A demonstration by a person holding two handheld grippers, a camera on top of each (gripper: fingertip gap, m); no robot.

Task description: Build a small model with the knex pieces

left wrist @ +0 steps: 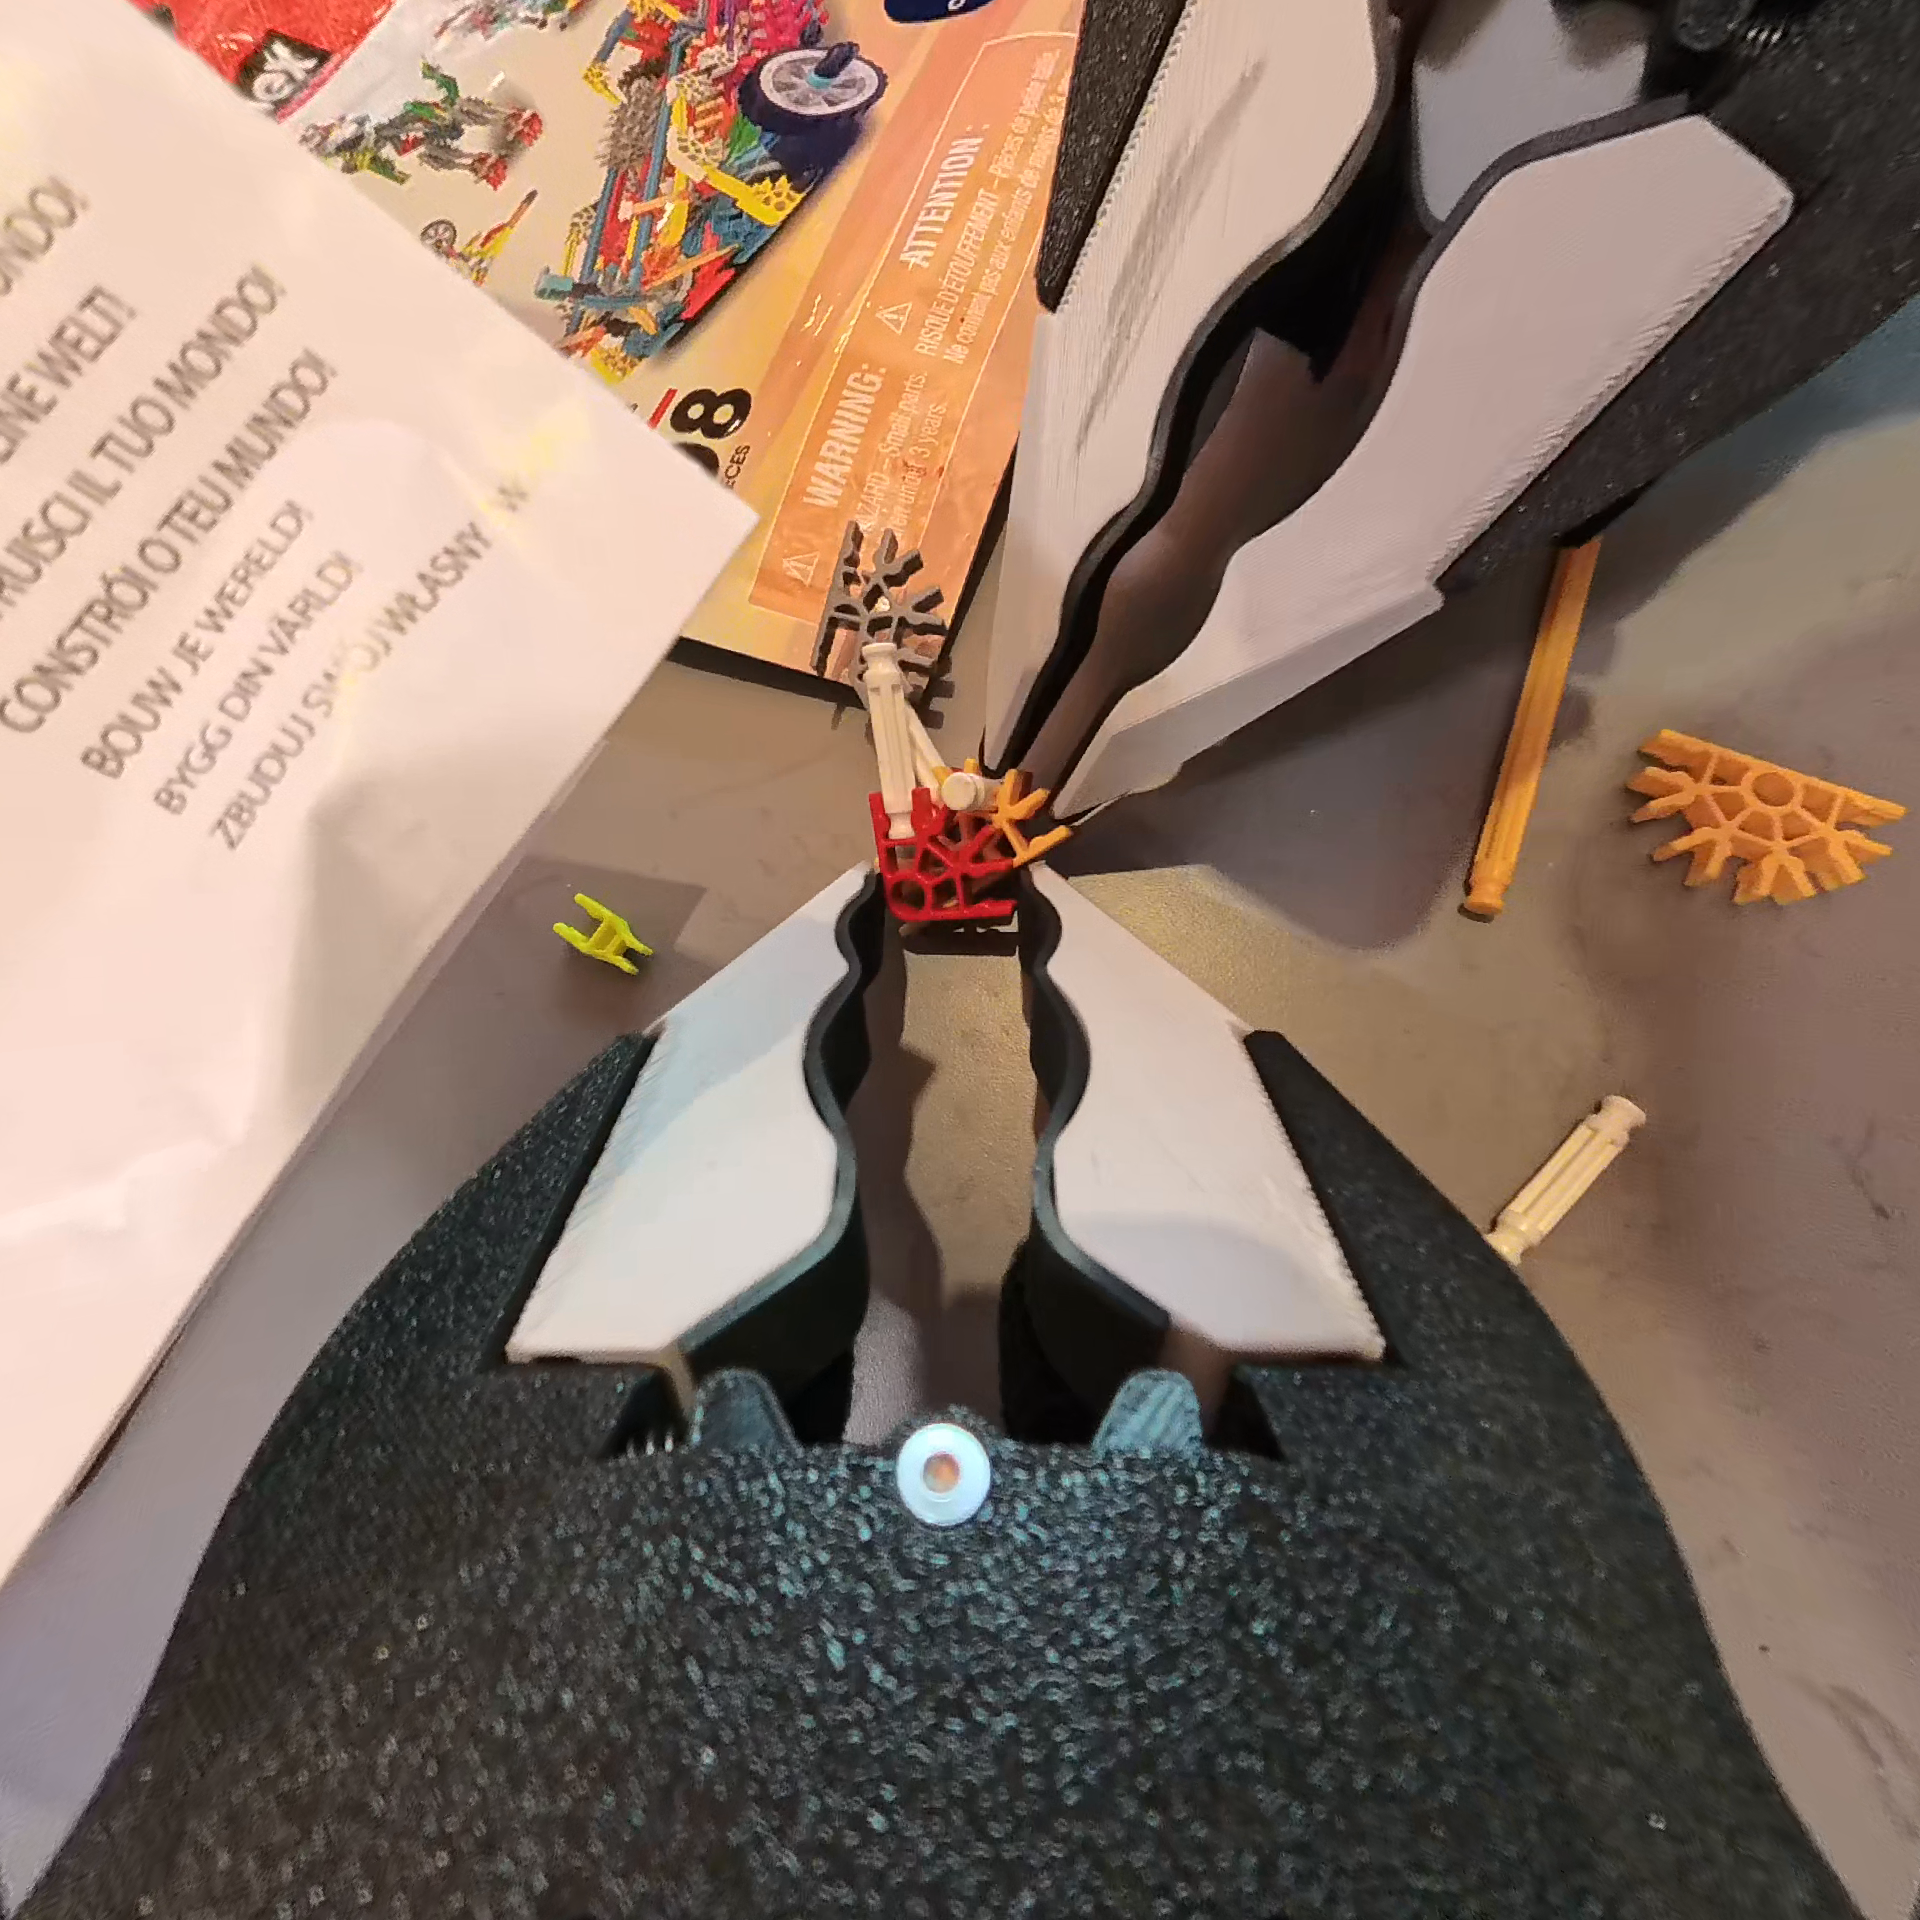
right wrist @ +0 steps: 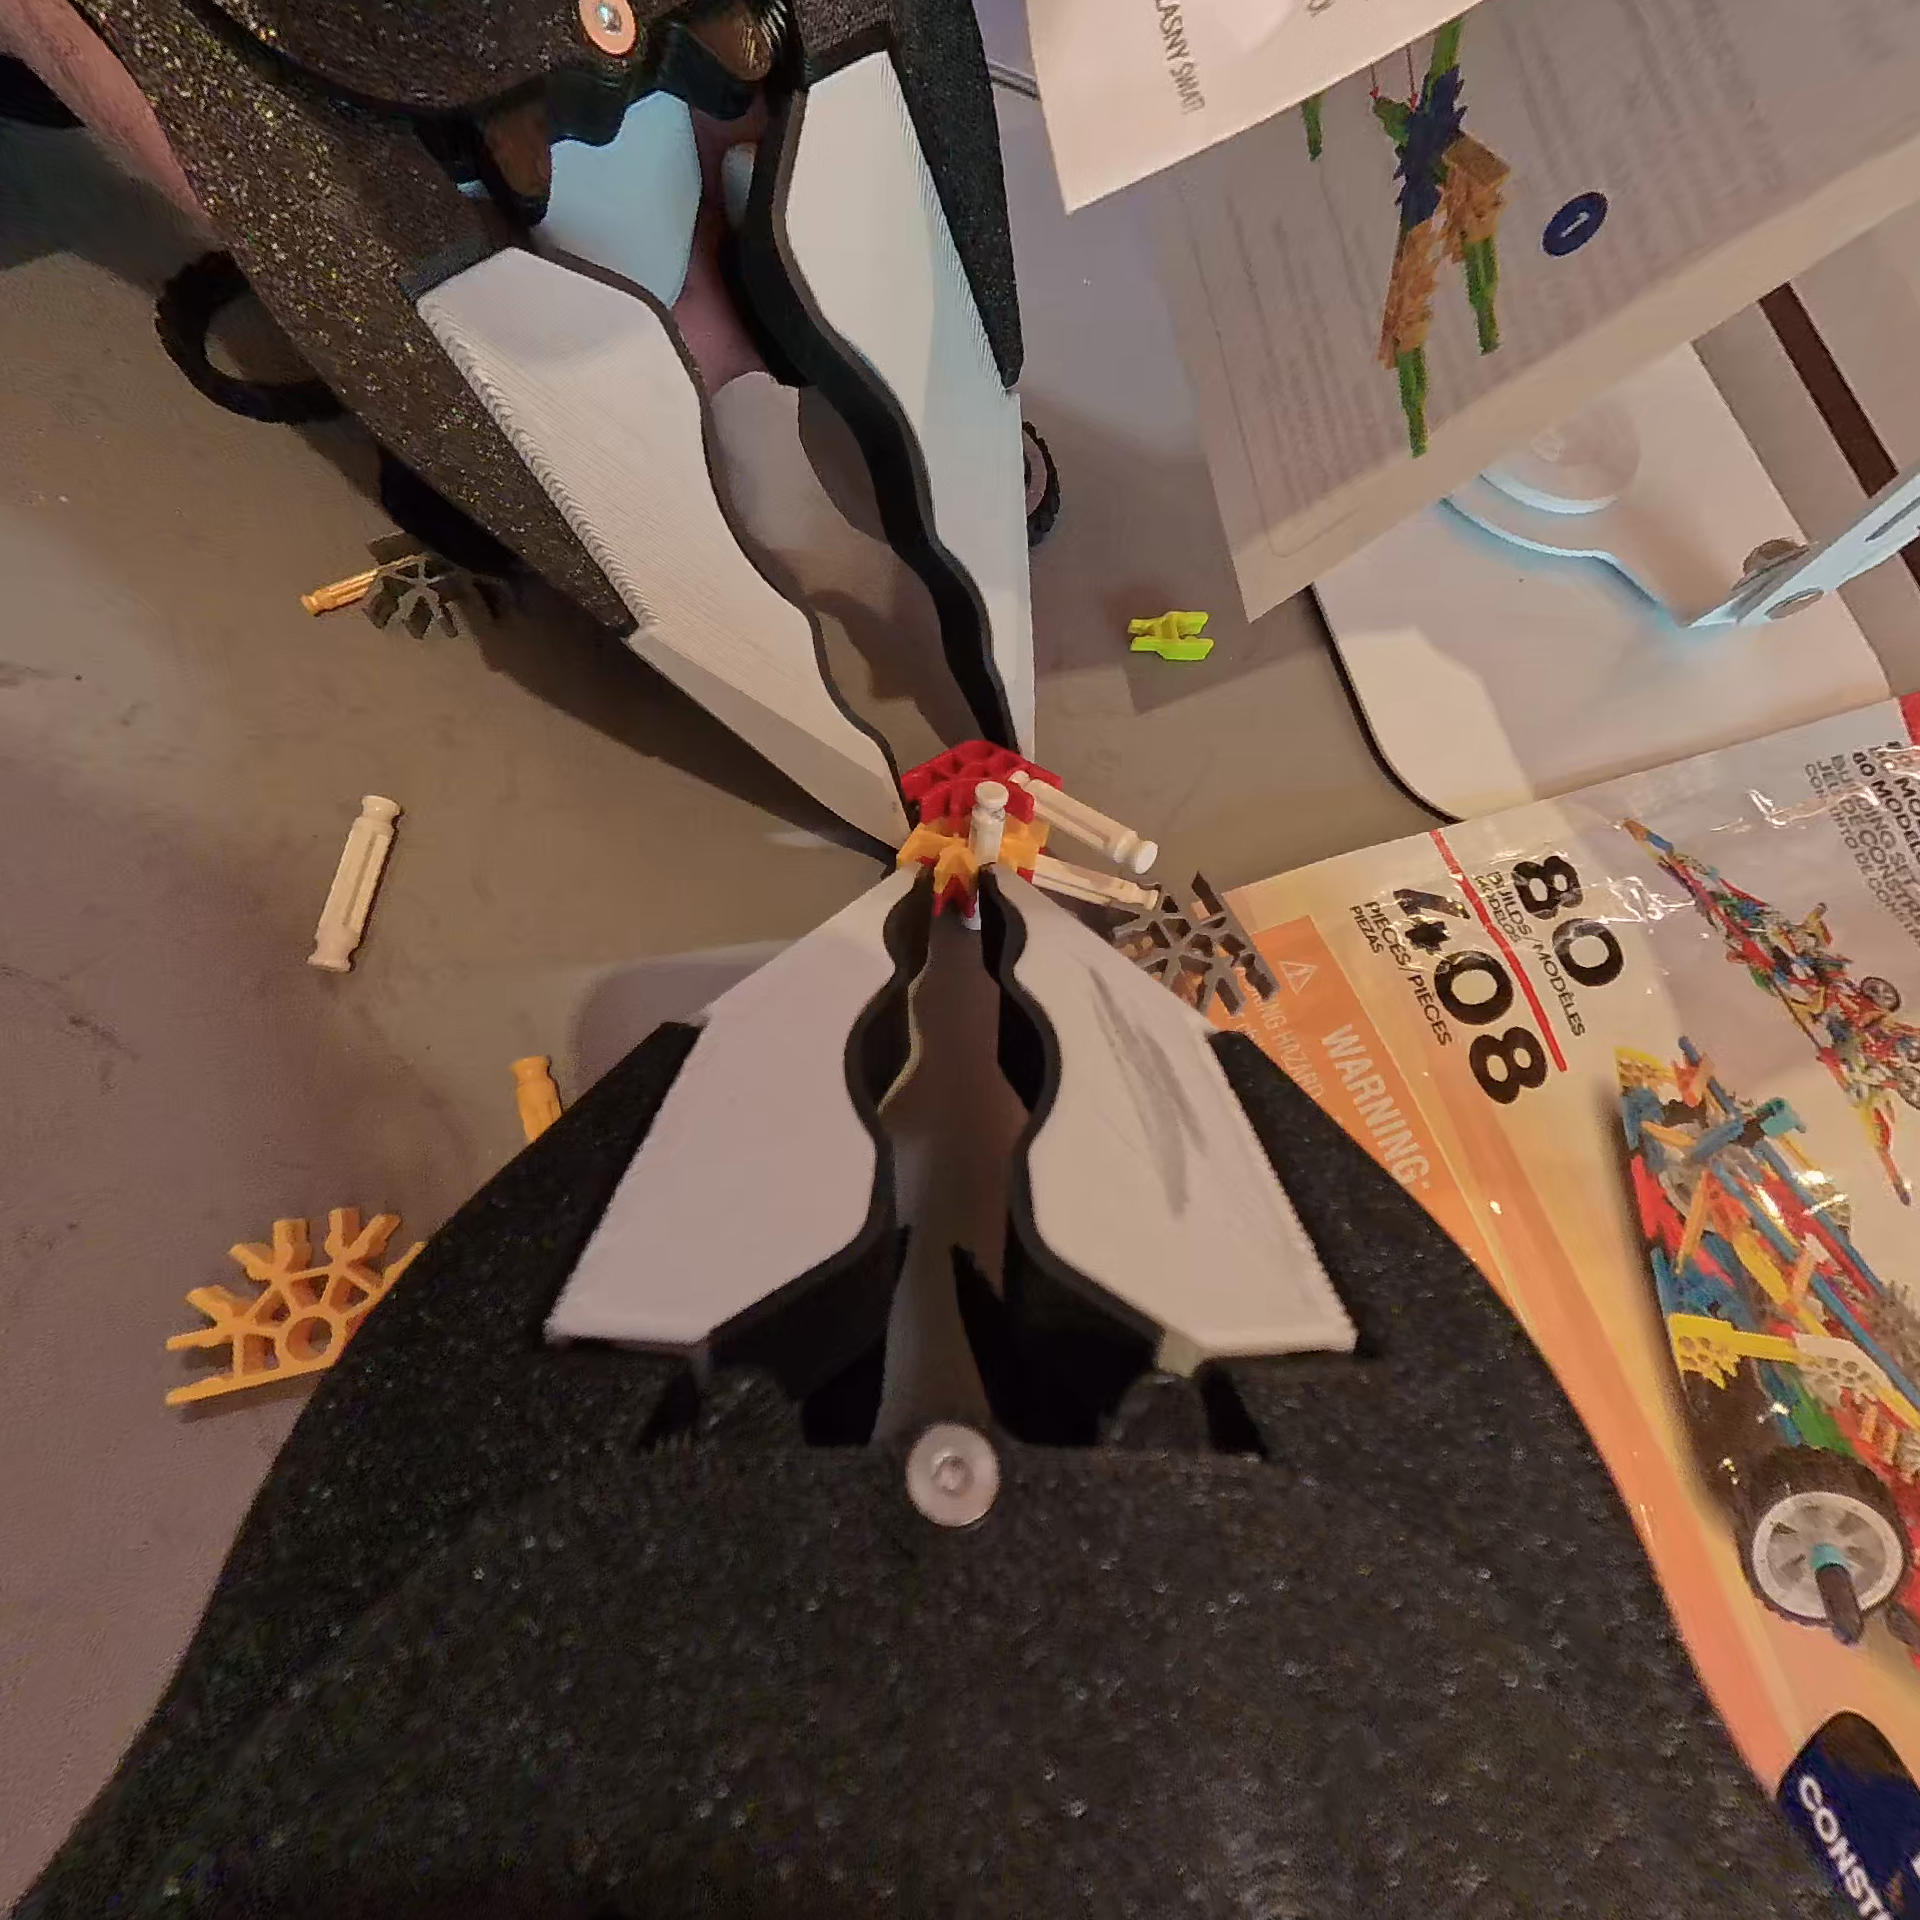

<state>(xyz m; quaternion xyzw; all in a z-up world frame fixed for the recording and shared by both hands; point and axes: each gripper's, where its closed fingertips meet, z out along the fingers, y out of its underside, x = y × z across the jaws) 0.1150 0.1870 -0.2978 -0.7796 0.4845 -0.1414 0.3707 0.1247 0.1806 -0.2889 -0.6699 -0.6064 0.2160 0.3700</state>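
- The left gripper (left wrist: 951, 894) had its fingers pinched on a red connector (left wrist: 940, 868), held above the grey table (left wrist: 1299, 1091).
- The right gripper (right wrist: 954, 899) met it tip to tip, its fingers clamped on a yellow-orange connector (right wrist: 951, 862) joined to the red one.
- Short white rods (right wrist: 1081, 826) stuck out of that small assembly toward a grey snowflake connector (right wrist: 1195, 951), which lay on the edge of the printed toy bag (right wrist: 1455, 1195).
- How the rods seated in the connectors was hard to make out; the joint was small and partly hidden by the fingertips.
- A lime-green clip (left wrist: 603, 932) lay on the table just beside a white sheet of paper (left wrist: 260, 623).
- An orange fan-shaped connector (left wrist: 1761, 826) lay near a long orange rod (left wrist: 1527, 727), well apart from the grippers.
- A loose white rod (left wrist: 1564, 1179) lay alone on the table to the left gripper's right.
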